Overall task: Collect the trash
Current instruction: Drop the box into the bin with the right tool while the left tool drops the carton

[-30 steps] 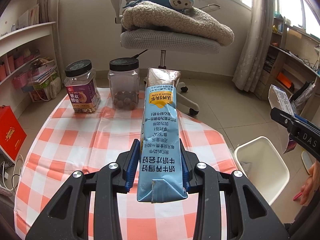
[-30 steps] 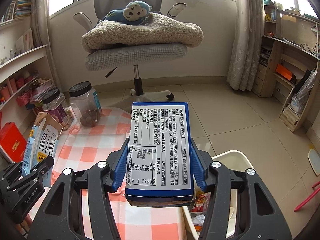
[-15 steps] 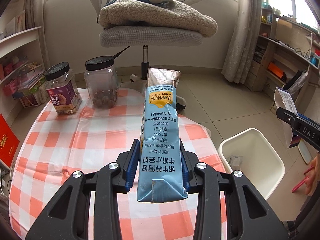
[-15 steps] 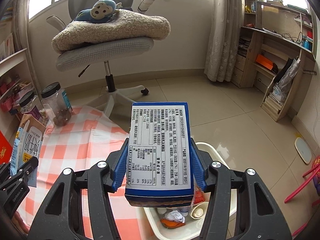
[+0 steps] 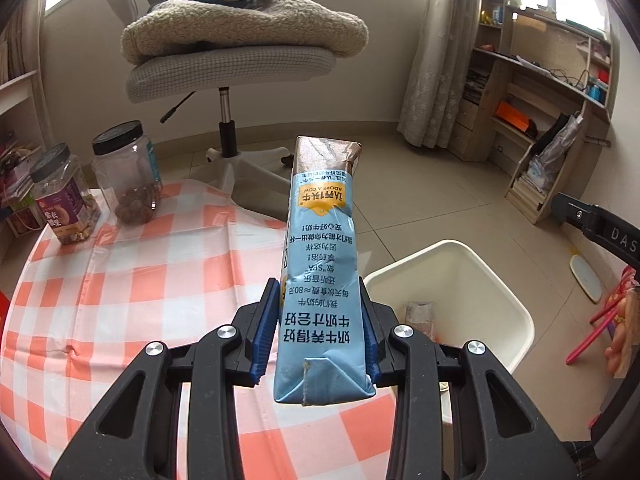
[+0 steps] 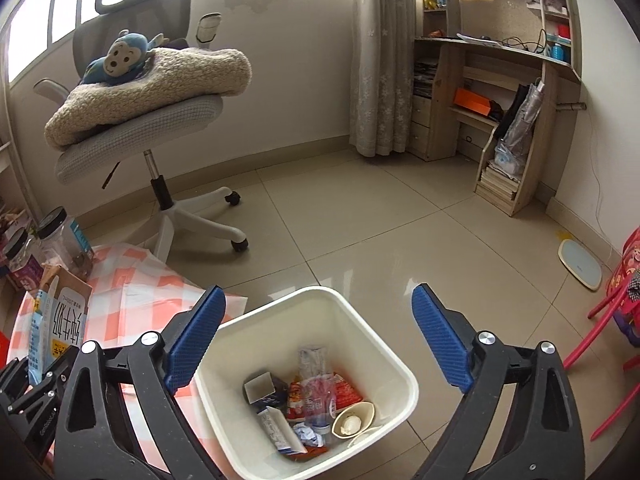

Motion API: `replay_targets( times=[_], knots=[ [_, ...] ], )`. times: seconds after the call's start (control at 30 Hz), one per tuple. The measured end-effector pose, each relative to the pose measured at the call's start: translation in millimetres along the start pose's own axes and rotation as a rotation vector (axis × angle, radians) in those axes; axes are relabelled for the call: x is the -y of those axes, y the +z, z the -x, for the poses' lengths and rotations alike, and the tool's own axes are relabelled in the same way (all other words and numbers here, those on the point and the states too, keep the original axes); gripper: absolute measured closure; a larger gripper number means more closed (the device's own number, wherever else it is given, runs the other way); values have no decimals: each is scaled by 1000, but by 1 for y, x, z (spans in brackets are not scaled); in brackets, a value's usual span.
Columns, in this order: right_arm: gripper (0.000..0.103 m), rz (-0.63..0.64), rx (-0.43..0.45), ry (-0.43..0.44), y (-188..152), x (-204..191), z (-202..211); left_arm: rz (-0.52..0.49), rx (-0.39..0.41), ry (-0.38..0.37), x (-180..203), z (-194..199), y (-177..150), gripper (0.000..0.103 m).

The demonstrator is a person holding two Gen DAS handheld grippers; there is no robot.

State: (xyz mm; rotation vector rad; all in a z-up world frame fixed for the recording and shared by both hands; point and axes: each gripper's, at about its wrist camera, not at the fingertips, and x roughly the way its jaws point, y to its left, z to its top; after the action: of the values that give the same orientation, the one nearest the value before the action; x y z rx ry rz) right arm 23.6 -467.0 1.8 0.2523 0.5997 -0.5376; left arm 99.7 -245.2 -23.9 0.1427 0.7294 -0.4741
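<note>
My left gripper (image 5: pixel 320 320) is shut on a tall light-blue milk carton (image 5: pixel 320 264), held above the right edge of the checked table (image 5: pixel 132 296). The carton also shows at the left of the right wrist view (image 6: pixel 60 320). My right gripper (image 6: pixel 316 340) is open and empty, directly above the white trash bin (image 6: pixel 400 364) on the floor. The blue and white box (image 6: pixel 276 424) lies in the bin among wrappers, a paper cup and other trash. The bin also shows in the left wrist view (image 5: pixel 508 304), right of the carton.
Two clear jars with black lids (image 5: pixel 124 172) stand at the table's far left. A grey office chair (image 6: pixel 160 120) with a blanket and a monkey toy stands behind the table. Wooden shelves (image 6: pixel 500 100) line the right wall. A red child's chair (image 6: pixel 616 308) is at the right.
My right gripper has opened and let go of the blue and white box, which now lies in the bin. Both grippers have swung right toward the bin.
</note>
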Motion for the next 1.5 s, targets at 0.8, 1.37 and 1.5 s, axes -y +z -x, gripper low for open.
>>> replay_targets(
  times=[0.8,1.37,1.5],
  knots=[
    [7,-151,38,-115,17,84,14,-54,-89,-227,115,-22,18,34],
    [7,-72,172,-26,-4,-5,94,-24,101,83,9,95,-9,7],
    [7,-67,127,39,-20,-29,106,-20,99,137,-18,117,-22,7]
  ],
)
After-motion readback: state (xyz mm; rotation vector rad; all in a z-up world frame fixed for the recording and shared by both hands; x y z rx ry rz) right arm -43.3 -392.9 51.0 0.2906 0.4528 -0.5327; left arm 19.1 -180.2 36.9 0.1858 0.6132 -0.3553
